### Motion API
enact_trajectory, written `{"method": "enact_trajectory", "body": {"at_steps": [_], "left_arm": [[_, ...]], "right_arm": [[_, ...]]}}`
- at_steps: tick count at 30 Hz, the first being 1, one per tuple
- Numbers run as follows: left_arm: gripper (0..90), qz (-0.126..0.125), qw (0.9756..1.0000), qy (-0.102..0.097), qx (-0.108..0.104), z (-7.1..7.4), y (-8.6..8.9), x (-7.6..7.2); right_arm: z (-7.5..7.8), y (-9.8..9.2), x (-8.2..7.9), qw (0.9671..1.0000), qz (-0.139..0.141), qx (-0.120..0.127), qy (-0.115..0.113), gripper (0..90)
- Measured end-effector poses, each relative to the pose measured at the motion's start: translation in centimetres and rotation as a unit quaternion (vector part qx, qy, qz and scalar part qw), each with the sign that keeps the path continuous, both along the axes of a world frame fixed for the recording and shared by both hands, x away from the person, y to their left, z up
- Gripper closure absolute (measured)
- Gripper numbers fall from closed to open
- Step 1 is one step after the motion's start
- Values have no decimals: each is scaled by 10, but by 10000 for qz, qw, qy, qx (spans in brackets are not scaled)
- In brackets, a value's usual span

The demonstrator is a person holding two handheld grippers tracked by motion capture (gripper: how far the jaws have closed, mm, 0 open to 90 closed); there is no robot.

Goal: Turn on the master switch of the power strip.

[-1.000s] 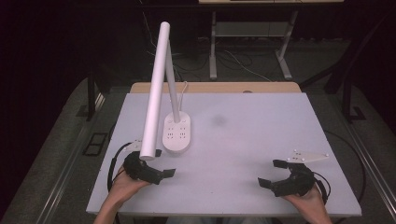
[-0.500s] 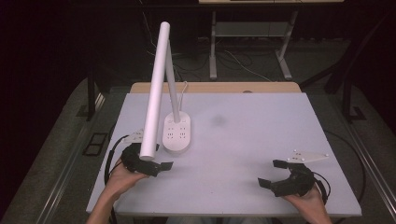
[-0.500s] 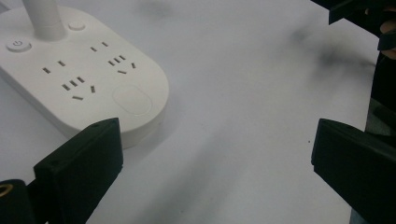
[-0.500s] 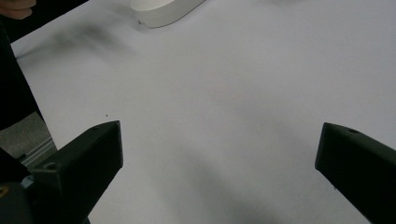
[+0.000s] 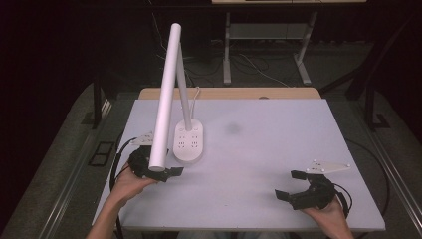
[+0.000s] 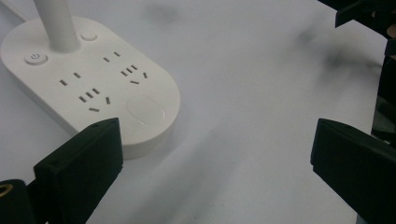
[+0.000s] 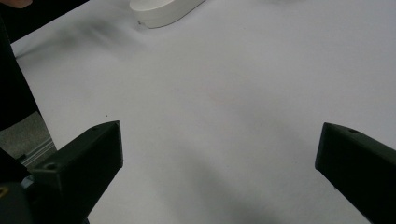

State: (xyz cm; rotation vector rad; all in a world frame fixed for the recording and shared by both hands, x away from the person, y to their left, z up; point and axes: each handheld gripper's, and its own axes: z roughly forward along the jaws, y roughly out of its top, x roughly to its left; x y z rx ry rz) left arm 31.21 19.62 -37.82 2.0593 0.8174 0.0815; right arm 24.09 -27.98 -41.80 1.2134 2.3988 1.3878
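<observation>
Left gripper view showed the left tool [image 6: 212, 154] with its jaws wide apart, just beside the near end of the white lamp base [image 6: 93, 84], which stood at the left of the bench [image 5: 278, 144]. High view showed the right tool [image 5: 294, 185] also wide apart, low over the bench's right side, well away from the lamp base.

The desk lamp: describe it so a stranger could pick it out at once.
Start at the white table and look to its left half. There stands the desk lamp, just ahead of the left hand-held gripper. Its oval white base carries sockets, and a long white tube head slants overhead.
</observation>
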Motion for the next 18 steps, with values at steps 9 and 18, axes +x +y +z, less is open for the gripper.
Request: {"method": "enact_trajectory", "body": {"at_steps": [9, 18], "left_arm": [[16, 9, 10000, -29, 85, 8, 0, 9], [19, 37, 9999, -21, 159, 19, 1, 19]], "right_arm": [[0, -1, 0, 10000, -6, -14, -9, 4], [-1, -1, 0, 10000, -28, -12, -19, 4]]}}
